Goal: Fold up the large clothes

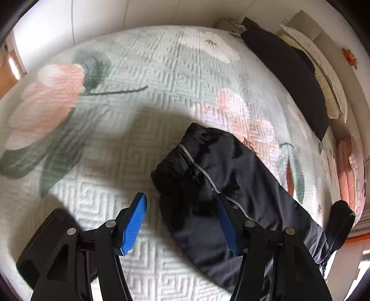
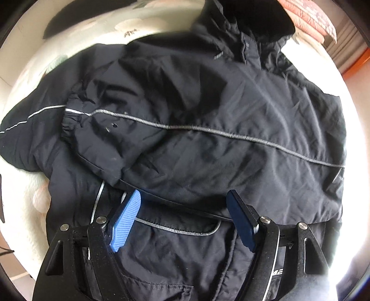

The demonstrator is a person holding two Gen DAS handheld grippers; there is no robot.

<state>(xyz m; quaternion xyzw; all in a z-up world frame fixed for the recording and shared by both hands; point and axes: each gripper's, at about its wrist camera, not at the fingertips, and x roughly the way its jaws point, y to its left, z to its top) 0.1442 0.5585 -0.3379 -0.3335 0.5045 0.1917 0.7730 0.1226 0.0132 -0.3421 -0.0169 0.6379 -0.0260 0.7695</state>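
A dark navy jacket (image 2: 196,111) with grey reflective piping lies on a bed. In the right wrist view one sleeve (image 2: 208,143) lies folded across its body. In the left wrist view another sleeve (image 1: 208,176) with an elastic cuff reaches out over the quilt. My left gripper (image 1: 182,203) is open and empty, hovering over that cuff, its right finger above the fabric. My right gripper (image 2: 185,201) is open and empty just above the jacket's front, near a piped pocket.
The bed carries a pale quilted cover (image 1: 129,69) with pink flowers. A folded black garment (image 1: 291,76) and cream pillows (image 1: 323,69) lie at the far right. A pink quilt (image 2: 309,18) lies beyond the jacket's collar. The bed edge runs along the right.
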